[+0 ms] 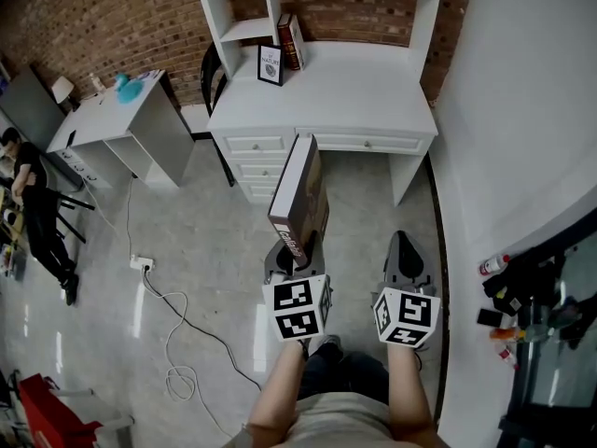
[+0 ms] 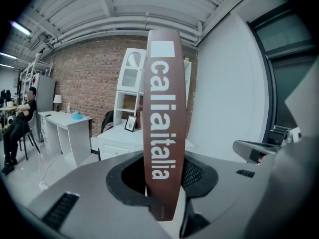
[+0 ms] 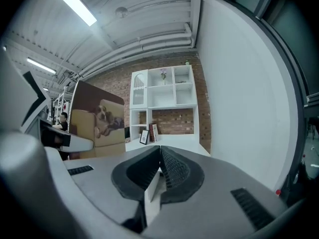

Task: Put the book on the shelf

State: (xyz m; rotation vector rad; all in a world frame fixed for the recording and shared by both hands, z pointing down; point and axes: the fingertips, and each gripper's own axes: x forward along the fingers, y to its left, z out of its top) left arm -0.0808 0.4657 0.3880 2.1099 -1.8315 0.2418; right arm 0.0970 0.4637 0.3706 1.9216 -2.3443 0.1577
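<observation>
Book is a brown hardcover, clamped at its bottom end in the left tool. It's up in the air over the floor, short of the white tabletop and the shelf above it. It stands on end, long axis vertical, the white-lettered spine facing back at the holder. Both forearms reach forward side by side. Right tool is pinched closed with nothing in it.
</observation>
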